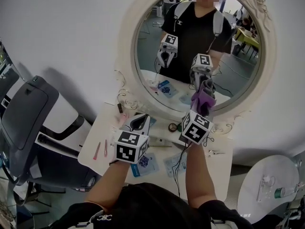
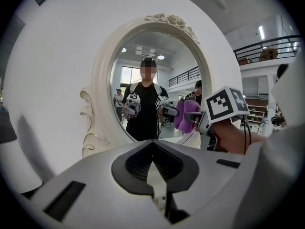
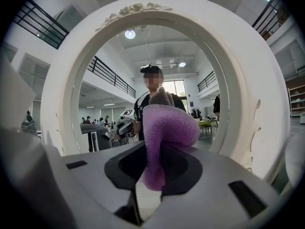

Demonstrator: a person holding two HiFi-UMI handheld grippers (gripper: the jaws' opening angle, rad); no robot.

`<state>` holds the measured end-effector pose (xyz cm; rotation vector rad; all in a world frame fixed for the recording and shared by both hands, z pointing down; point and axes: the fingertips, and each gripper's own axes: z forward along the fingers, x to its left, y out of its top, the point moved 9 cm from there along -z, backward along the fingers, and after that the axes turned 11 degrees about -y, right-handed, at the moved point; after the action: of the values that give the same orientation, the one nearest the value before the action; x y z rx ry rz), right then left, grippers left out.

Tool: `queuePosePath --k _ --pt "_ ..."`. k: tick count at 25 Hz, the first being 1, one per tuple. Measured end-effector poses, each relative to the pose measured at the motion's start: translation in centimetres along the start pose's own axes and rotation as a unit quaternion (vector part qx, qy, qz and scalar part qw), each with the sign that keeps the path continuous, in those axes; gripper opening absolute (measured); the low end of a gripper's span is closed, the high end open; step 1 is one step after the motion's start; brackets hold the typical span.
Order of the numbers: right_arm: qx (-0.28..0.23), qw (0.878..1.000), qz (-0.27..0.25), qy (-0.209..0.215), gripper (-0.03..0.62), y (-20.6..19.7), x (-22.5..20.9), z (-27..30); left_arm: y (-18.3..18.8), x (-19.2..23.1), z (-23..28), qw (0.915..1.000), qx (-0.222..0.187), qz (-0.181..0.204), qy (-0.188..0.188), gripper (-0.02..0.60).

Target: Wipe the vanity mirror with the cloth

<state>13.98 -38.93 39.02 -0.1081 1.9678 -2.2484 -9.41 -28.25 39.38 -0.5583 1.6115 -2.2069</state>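
Purple cloth [image 3: 164, 128], clamped in the right hand-held gripper [image 1: 204, 108], meets the mirror [image 1: 152, 56] low on its glass; below the mirror, the left hand-held gripper [image 1: 142, 119] has its jaws together.

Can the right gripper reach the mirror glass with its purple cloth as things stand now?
Probably yes: the right gripper holds the cloth close before the mirror, and nothing stands between.

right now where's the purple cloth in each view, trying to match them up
head view: cloth right of centre, in front of the lower right of the mirror frame.
left gripper view: cloth right of centre, by the frame's lower right.
right gripper view: cloth dead centre, pinched between the jaws.
shared landmark: the white oval mirror frame.
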Motion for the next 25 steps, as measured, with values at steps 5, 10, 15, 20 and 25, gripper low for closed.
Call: queuePosePath --k 5,10,15,20,25 --pt "-0.004 1.0 -0.001 0.009 0.077 -0.5 3.4 -0.1 -0.7 1.8 -2.1 0.9996 0.0 -0.009 0.028 0.003" --pt "-0.01 1.0 0.004 0.006 0.077 -0.9 6.4 -0.3 -1.4 4.0 -3.9 0.9984 0.002 -0.019 0.054 0.002" --pt "-0.01 1.0 0.0 0.025 0.077 -1.5 9.9 -0.5 -1.7 5.9 -5.5 0.9967 0.004 -0.023 0.078 0.002" --pt "-0.012 0.999 -0.007 0.04 0.077 -2.0 12.8 -0.8 -2.1 7.4 -6.5 0.9956 0.008 -0.025 0.09 0.003" --pt "0.002 0.995 -0.024 0.095 0.077 -3.0 17.4 -1.0 -2.3 8.4 -7.1 0.995 0.012 -0.025 0.095 0.003"
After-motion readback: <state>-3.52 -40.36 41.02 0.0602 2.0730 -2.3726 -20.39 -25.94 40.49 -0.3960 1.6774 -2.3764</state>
